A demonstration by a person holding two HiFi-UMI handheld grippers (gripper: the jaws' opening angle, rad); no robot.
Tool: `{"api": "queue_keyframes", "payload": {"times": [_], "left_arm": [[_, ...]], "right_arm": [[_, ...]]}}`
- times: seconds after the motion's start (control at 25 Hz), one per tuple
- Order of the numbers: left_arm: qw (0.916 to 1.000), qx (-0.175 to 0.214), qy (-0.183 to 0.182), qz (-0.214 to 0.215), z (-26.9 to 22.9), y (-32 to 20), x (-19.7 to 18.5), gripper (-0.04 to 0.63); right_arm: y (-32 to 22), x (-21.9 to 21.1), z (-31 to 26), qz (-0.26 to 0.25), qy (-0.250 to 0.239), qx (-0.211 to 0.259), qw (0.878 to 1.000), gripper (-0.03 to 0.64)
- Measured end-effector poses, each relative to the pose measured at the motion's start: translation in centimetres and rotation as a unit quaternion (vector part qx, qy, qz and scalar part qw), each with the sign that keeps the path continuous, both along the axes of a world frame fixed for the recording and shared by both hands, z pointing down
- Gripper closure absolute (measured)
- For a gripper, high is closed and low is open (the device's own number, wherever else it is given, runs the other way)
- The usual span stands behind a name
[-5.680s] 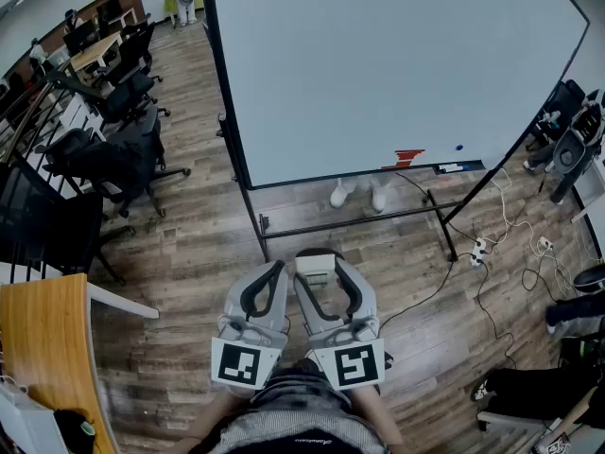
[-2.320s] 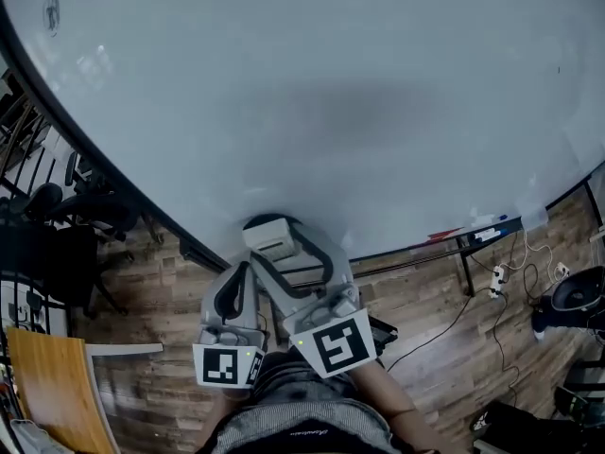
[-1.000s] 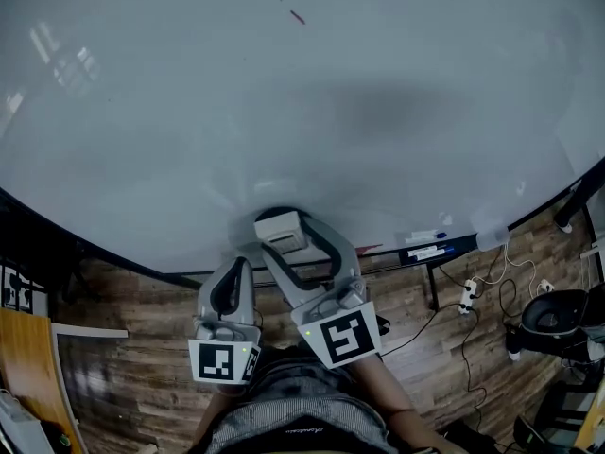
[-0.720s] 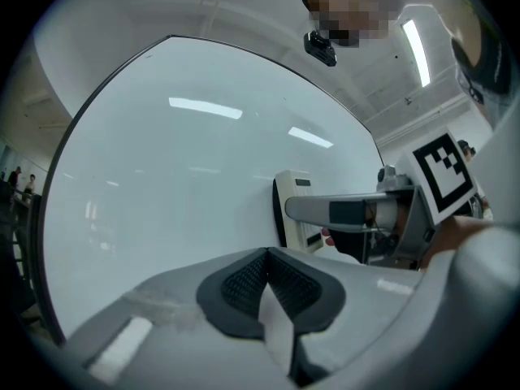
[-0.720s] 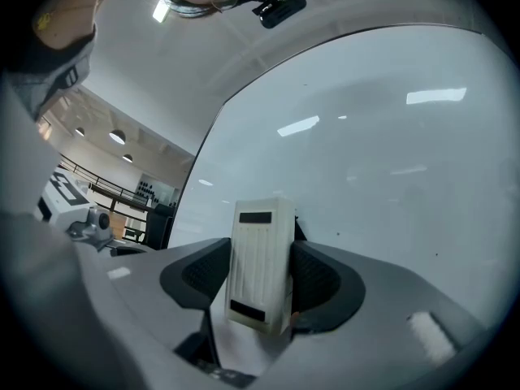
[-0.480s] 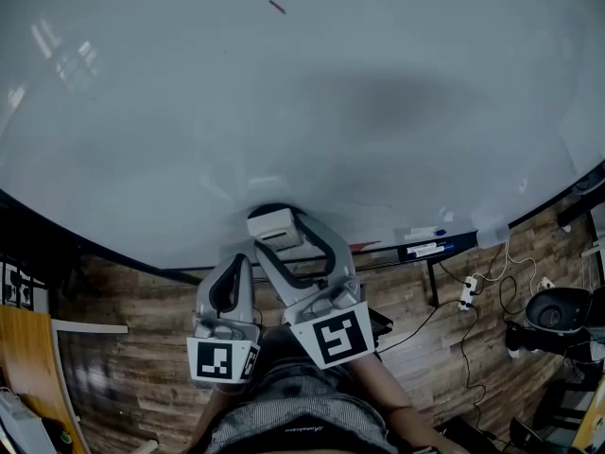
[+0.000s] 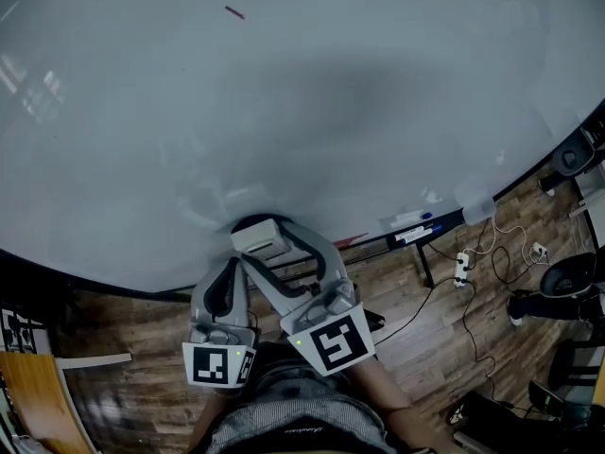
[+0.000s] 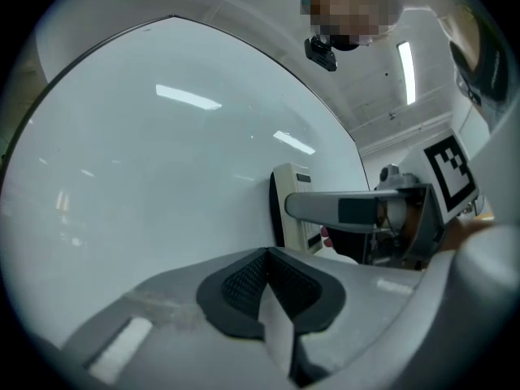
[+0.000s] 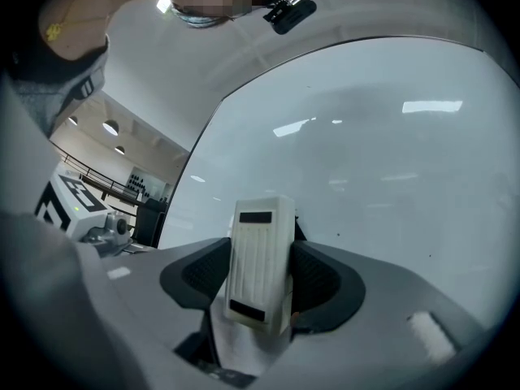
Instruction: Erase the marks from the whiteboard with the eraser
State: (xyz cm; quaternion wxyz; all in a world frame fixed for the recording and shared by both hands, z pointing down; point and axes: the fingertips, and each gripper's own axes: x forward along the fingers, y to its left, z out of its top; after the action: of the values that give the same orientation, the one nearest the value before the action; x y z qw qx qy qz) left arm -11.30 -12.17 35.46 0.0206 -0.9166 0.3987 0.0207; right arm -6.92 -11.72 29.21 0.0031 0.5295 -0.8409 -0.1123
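Grips the eraser (image 9: 258, 254) firmly between the jaws of the right gripper (image 7: 265, 246), low against the whiteboard (image 7: 312, 93), well below a small red mark (image 7: 233, 12). Shows the left gripper (image 8: 268, 281) pinched together, empty, just beside. Leaves the tray markers (image 7: 416, 230) too small to tell apart.

Brown wood-plank floor (image 7: 454, 339), seen from steeply above.
A white power strip (image 7: 462, 259) and loose cables (image 7: 515, 231) lie on it at right.

No writing can be read: dark label patches on the white ribbed plastic eraser (image 9: 258, 266) are illegible, and black-and-white square markers (image 7: 332, 340) show only patterns.
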Motion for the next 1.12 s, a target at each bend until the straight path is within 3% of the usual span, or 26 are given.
{"api": "queue_keyframes", "payload": {"times": [0.44, 0.88, 1.12], "left_arm": [[0.9993, 0.0, -0.005, 0.038, 0.8, -0.2, 2.7, 0.592], [0.9999, -0.01, 0.003, 0.006, 0.6, 0.0, 9.5, 0.592], [0.9998, -0.005, -0.006, 0.016, 0.3, 0.9, 14.2, 0.592]], "right_arm": [[0.0, 1.4, 0.4, 0.003, 0.022, 0.003, 1.0, 0.371], [0.9, 8.1, 0.0, -0.025, 0.019, -0.002, 1.0, 0.371], [1.4, 13.0, -0.3, -0.018, 0.019, 0.002, 1.0, 0.371]]}}
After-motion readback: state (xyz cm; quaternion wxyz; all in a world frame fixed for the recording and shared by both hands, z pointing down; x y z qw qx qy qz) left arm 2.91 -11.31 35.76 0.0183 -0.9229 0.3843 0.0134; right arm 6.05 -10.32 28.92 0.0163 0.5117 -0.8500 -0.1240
